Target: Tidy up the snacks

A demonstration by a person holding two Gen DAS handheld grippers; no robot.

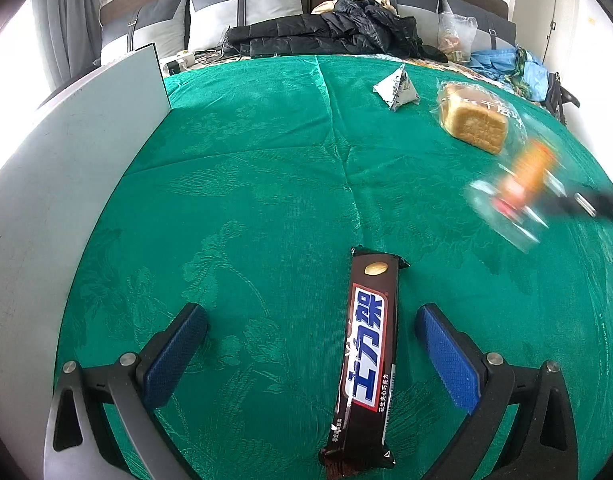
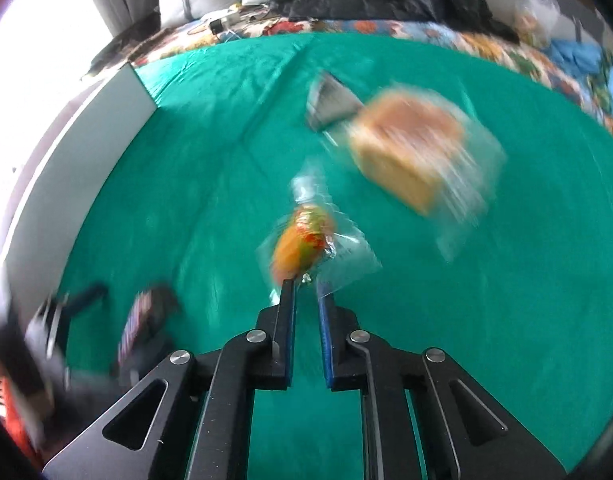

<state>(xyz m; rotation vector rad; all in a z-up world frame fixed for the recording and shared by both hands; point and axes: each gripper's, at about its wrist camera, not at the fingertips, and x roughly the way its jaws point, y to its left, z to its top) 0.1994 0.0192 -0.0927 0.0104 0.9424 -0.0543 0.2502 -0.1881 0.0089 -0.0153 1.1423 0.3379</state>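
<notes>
Left gripper [image 1: 310, 332] spread wide, low over the green tablecloth [image 1: 246, 200]. Chocolate bar [image 1: 366, 364] lies flat between its fingers, nearer the right pad, touching neither. Right gripper [image 2: 306, 290] clenched on the clear wrapper edge of an orange snack pack [image 2: 302, 240], pack just beyond the tips. Bagged bread loaf [image 2: 410, 152] and triangular packet [image 2: 330, 104] farther right; view blurred.

I count one chocolate bar [image 1: 368, 364], one bagged bread loaf [image 1: 476, 118], one triangular packet [image 1: 398, 86], one orange wrapped snack [image 2: 302, 242], and two grippers.
</notes>
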